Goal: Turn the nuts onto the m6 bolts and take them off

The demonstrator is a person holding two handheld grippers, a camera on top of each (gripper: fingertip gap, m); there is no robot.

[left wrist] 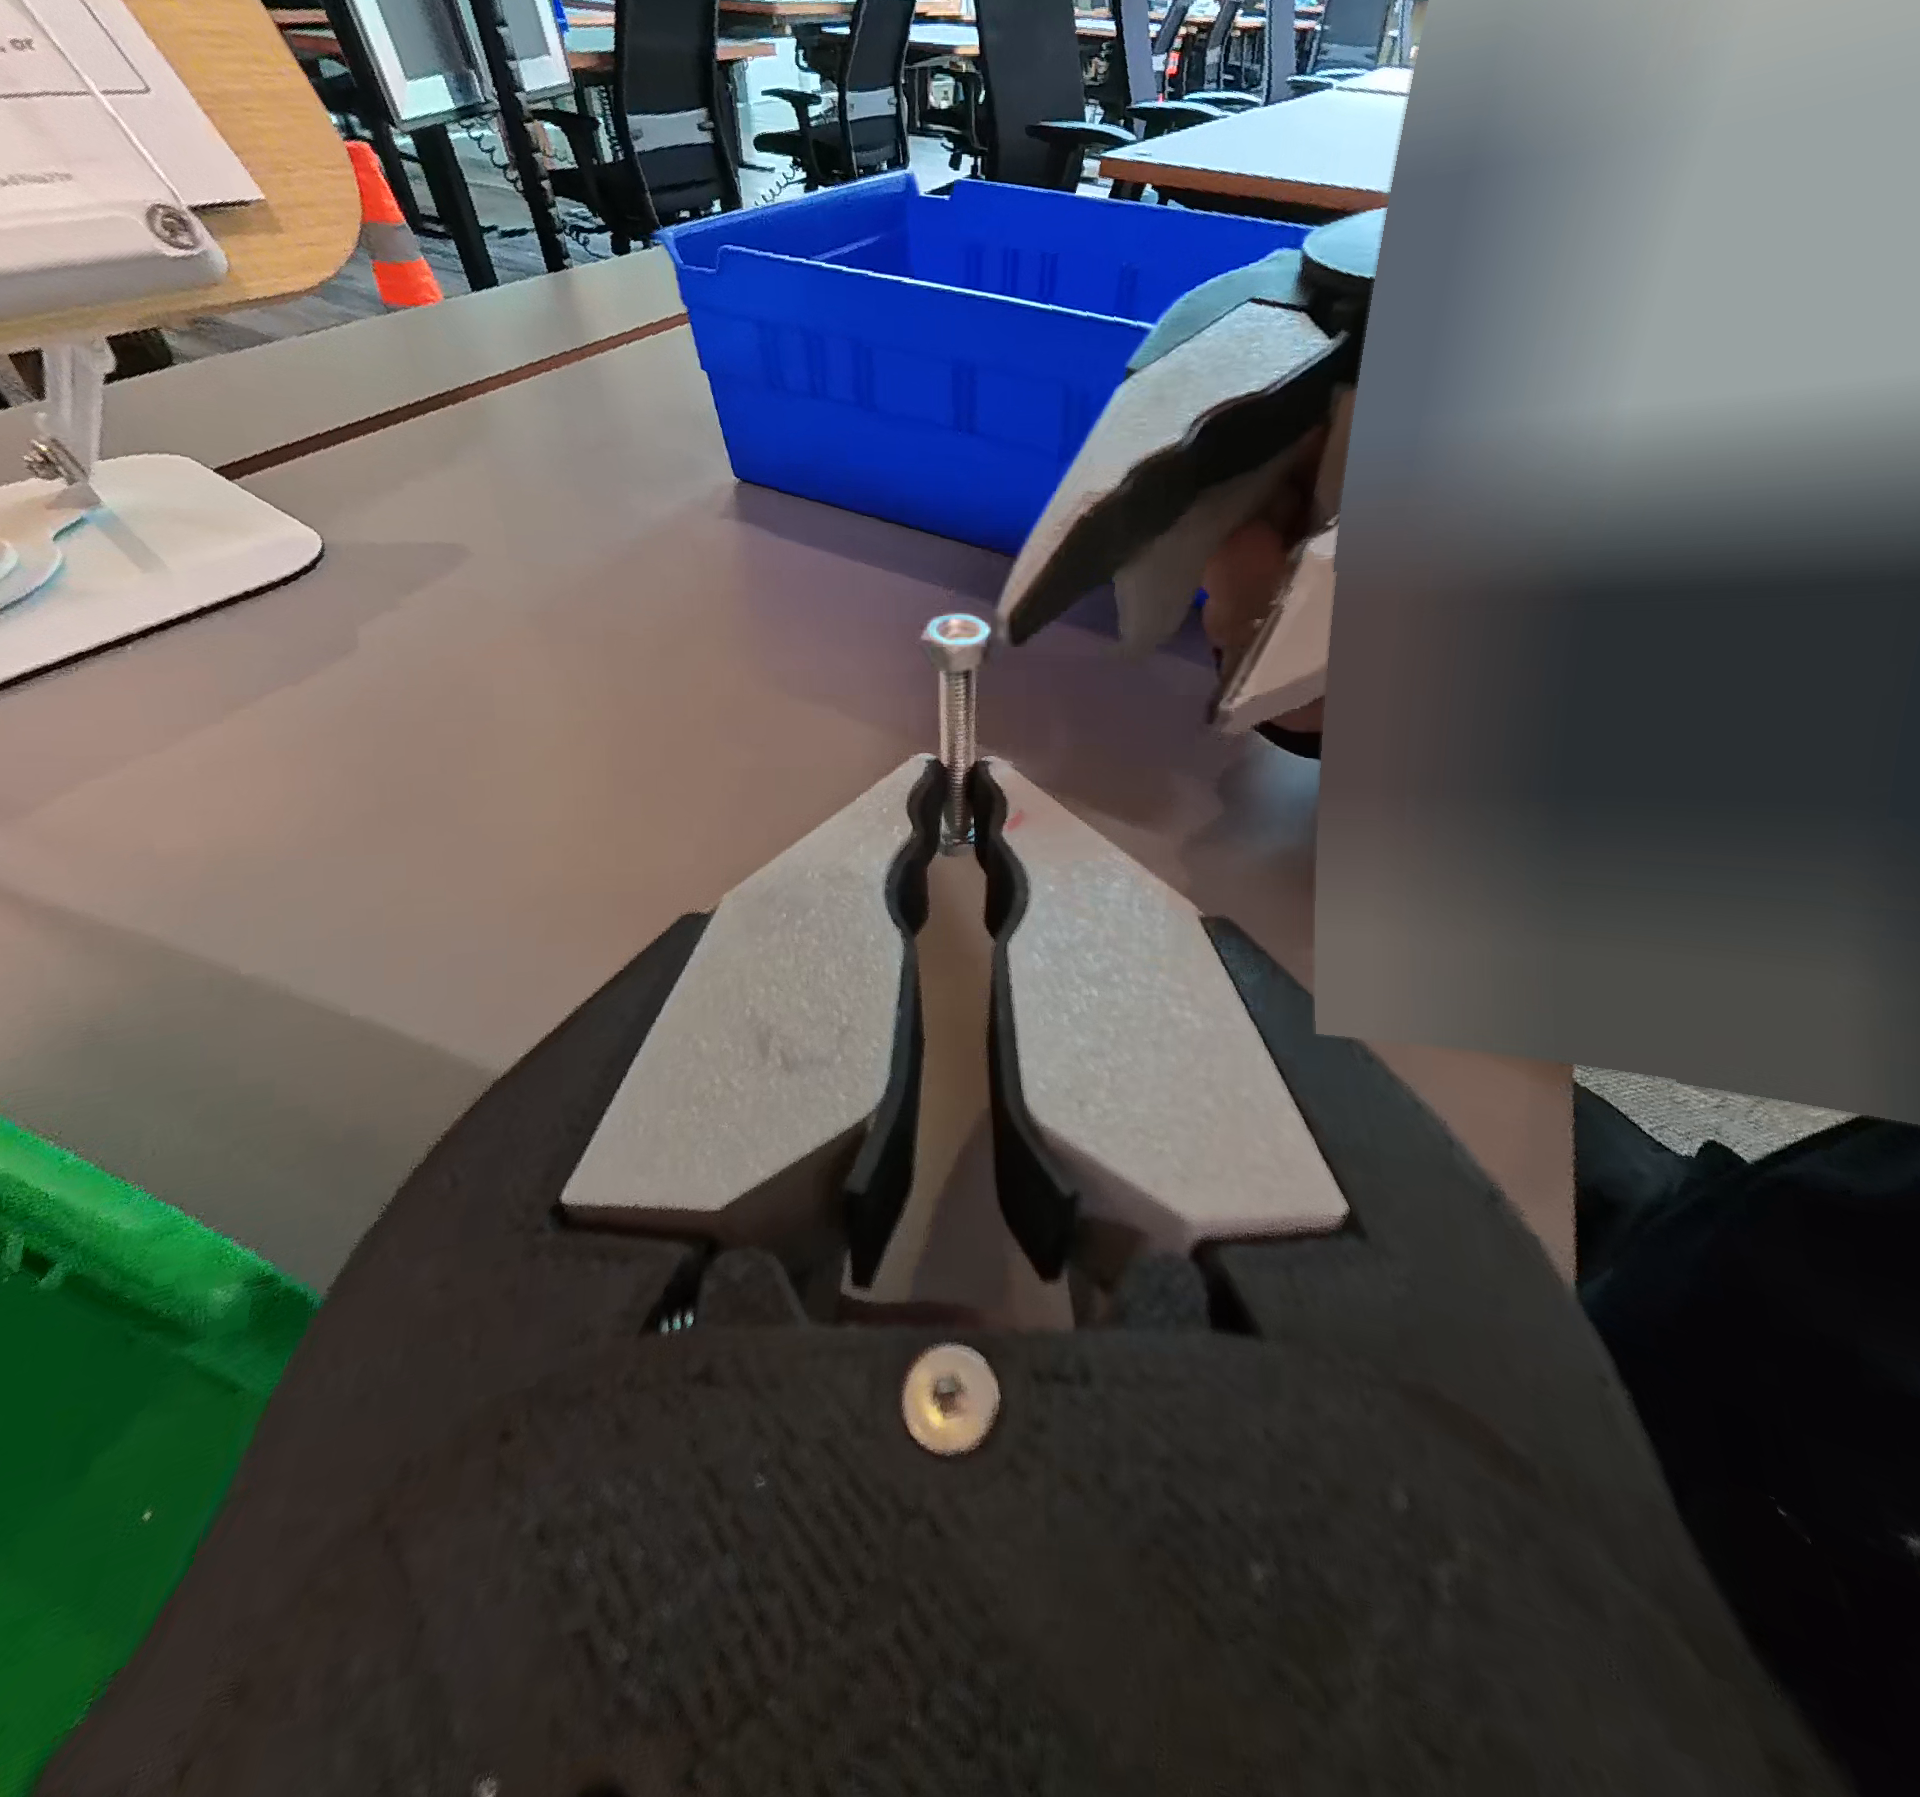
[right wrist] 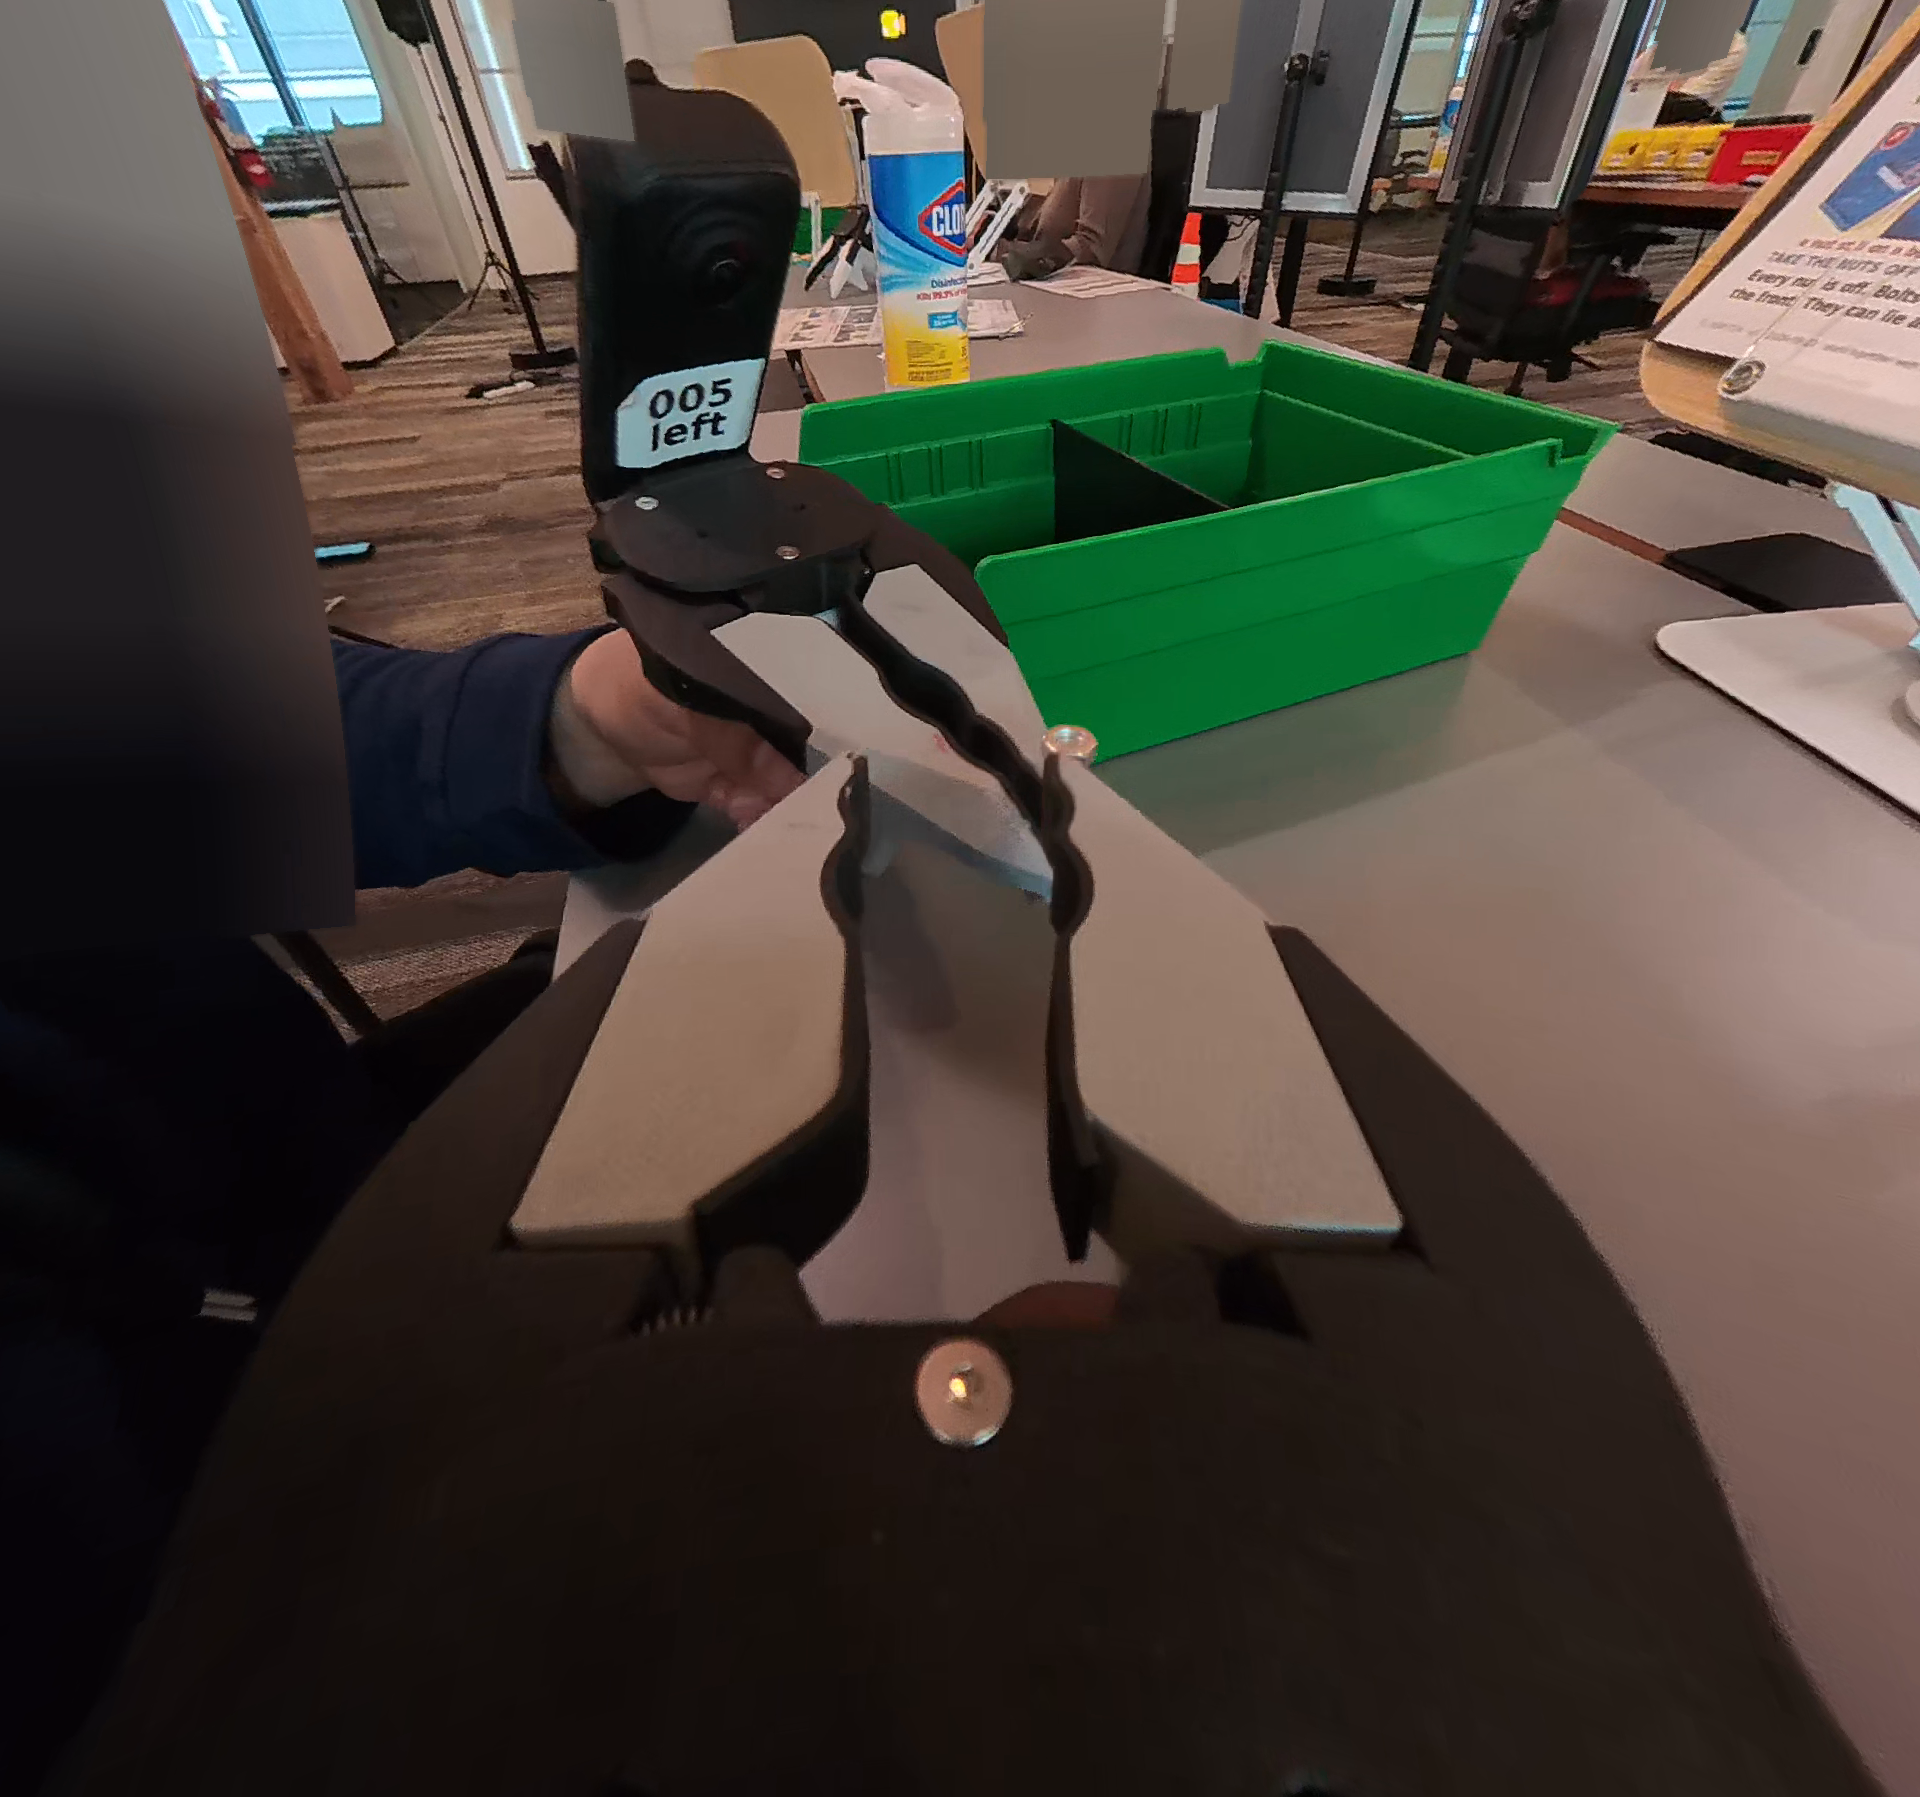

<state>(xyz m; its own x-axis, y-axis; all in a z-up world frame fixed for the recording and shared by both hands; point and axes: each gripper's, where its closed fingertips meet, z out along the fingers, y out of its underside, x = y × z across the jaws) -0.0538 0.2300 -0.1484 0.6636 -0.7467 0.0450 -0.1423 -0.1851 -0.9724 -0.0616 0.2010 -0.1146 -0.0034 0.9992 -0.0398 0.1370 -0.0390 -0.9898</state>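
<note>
Left gripper [left wrist: 956, 786] clenched on the lower shank of an upright M6 bolt [left wrist: 954, 724], a hex nut [left wrist: 957, 637] seated at its top. Right gripper [right wrist: 951, 791] released, jaws parted, one fingertip [left wrist: 1013, 620] touching the nut. Beyond the grippers on the grey table [left wrist: 520, 708]: blue bin [left wrist: 914, 376], green bin [right wrist: 1299, 584].

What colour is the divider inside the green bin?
Black divider; the right wrist view shows it best.

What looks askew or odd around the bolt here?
Nothing stands out. The left gripper holds the bolt upright with the nut at its top end; the right gripper is open, one fingertip beside the nut.
</note>
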